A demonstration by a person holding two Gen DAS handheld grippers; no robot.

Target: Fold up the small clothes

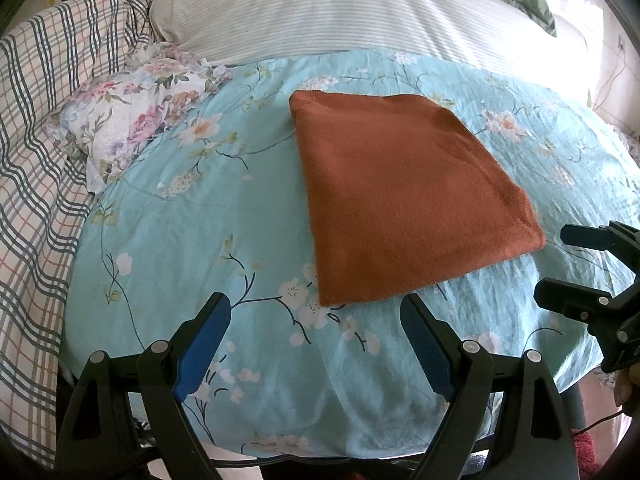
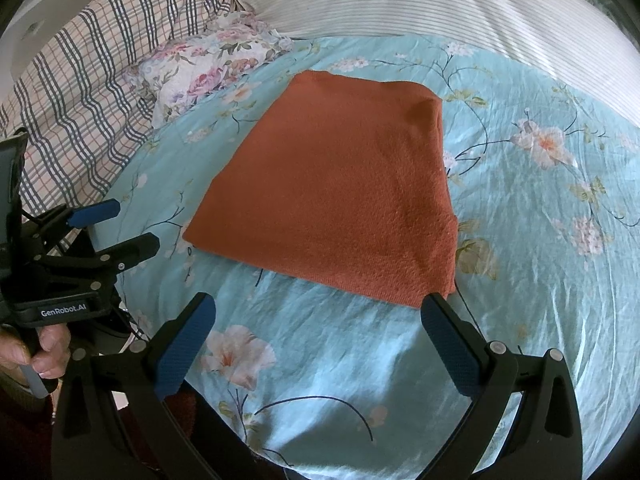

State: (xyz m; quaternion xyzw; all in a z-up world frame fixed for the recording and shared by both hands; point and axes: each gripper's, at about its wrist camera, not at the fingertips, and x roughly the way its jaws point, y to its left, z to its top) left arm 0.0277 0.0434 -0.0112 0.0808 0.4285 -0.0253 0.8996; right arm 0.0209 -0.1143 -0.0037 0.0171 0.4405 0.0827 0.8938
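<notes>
A rust-orange cloth [image 1: 404, 196] lies folded into a flat rectangle on the light blue floral sheet [image 1: 208, 240]; it also shows in the right wrist view [image 2: 340, 192]. My left gripper [image 1: 316, 312] is open and empty, just short of the cloth's near edge. My right gripper [image 2: 316, 312] is open and empty, its right finger [image 2: 444, 320] next to the cloth's near right corner. Each gripper shows in the other's view: the right one [image 1: 568, 264] at the far right, the left one [image 2: 120, 228] at the far left.
A small floral pillow [image 1: 136, 112] lies at the back left. A plaid blanket [image 1: 36, 160] bunches along the left. A white striped pillow [image 1: 320, 8] spans the back. The bed's front edge [image 1: 320, 456] is just below the grippers.
</notes>
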